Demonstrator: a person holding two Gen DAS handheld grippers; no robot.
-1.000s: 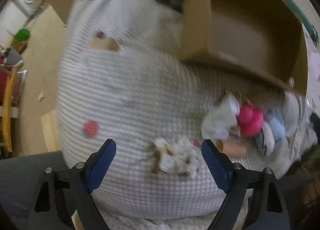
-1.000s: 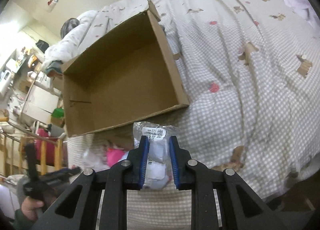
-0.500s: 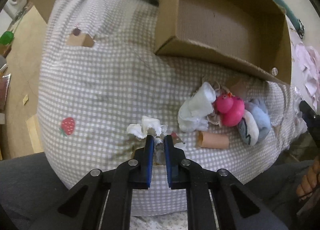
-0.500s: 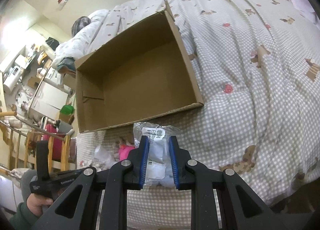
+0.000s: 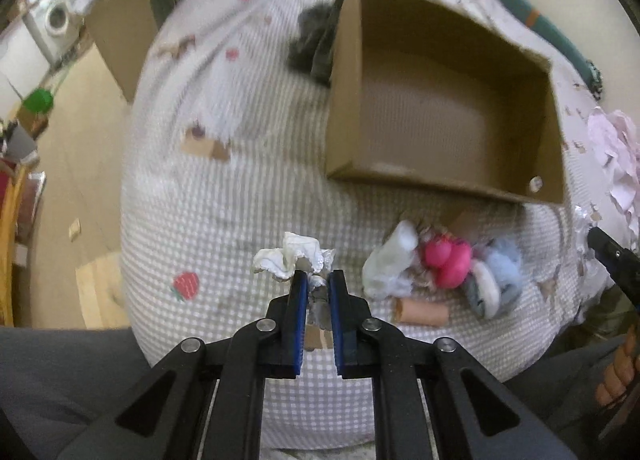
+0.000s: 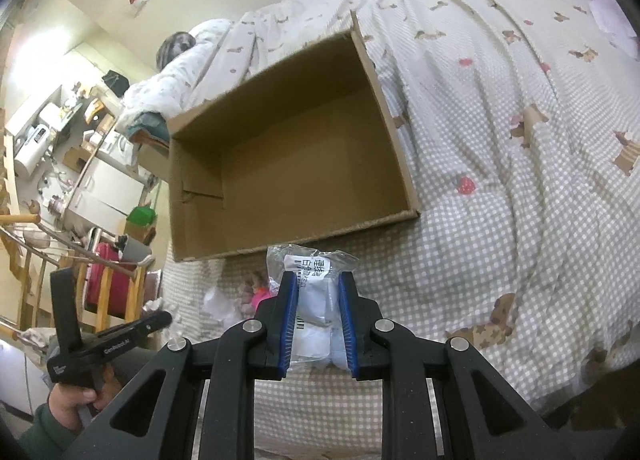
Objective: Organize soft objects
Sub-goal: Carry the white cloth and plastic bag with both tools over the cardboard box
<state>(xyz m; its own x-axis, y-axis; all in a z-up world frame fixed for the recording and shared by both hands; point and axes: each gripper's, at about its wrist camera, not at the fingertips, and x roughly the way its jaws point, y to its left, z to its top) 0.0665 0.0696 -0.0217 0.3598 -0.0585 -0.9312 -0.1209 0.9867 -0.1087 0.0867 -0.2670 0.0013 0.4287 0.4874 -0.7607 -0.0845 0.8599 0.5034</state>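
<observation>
**Two thin grips, one empty box**

We have the left gripper (image 5: 317,280) clamped on a crumpled white cloth (image 5: 292,256), holding it only by a lower fold while the bulk flares out above the blue pads. That is our first worry: so little of it is pinched that a quick swing toward the cardboard box (image 5: 440,116) could let it slide free onto the checked quilt (image 5: 240,196).

Our right gripper (image 6: 318,280) is closed on a clear plastic packet (image 6: 308,264) with a barcode label. Slick film can creep out between the pads, and the packet hangs just short of the box's near wall, so it could catch that edge.

The box sits on soft bedding; a bump might tip it. The remaining pile (image 5: 448,268) lies beside it, though the left view is blurred, so we cannot sort its pieces.
</observation>
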